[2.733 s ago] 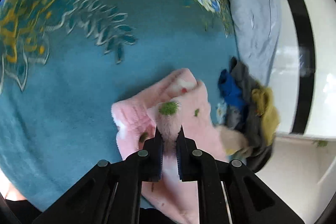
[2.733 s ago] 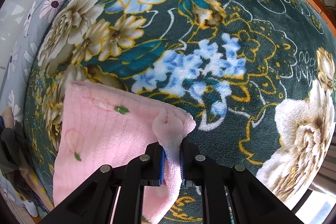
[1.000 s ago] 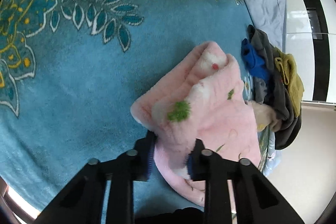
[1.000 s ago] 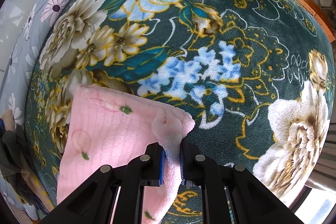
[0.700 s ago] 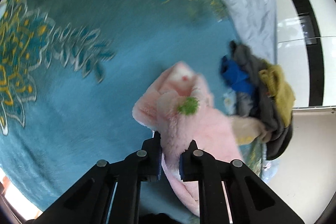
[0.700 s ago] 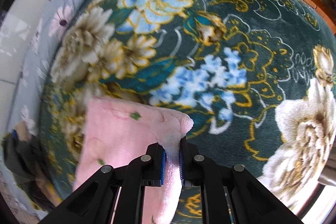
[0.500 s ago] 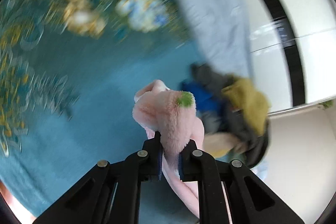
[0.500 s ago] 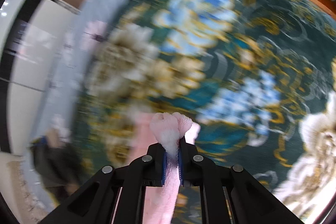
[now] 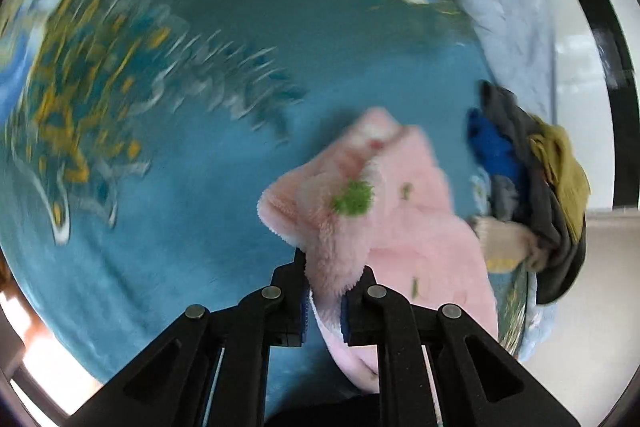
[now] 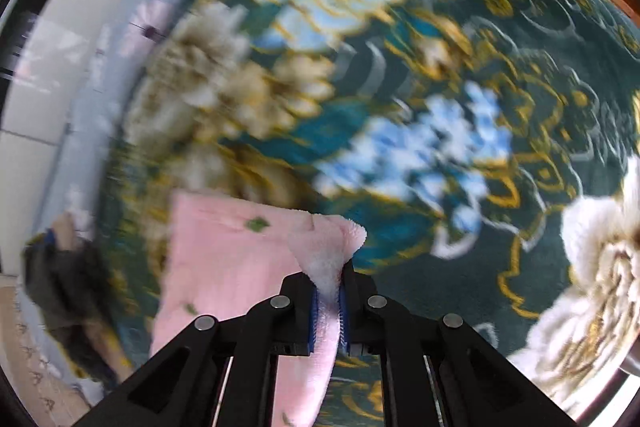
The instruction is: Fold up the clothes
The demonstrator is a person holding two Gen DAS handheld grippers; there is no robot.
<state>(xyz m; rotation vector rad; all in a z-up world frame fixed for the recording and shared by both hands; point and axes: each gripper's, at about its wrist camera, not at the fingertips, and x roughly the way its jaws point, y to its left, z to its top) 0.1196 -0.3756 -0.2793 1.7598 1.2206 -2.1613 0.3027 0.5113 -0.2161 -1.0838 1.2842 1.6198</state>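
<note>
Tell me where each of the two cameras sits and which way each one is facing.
Left wrist: on the left gripper, facing steeply down at the floral blanket; its black fingers pinch the pink garment, clothes pile at right.
Right wrist: on the right gripper, facing steeply down at the blanket's flowers; its fingers pinch another edge.
Shared: garment, blanket, clothes pile.

Motion blur smears the floral blanket (image 9: 168, 115) around my pink fleece garment (image 9: 400, 219), so its leaf and flower outlines are unreadable. My left gripper (image 9: 325, 301) hides the garment's pinched edge, and its lower end is cut off behind my fingers. Right of it, the clothes pile (image 9: 536, 187) is too tangled to tell apart.
</note>
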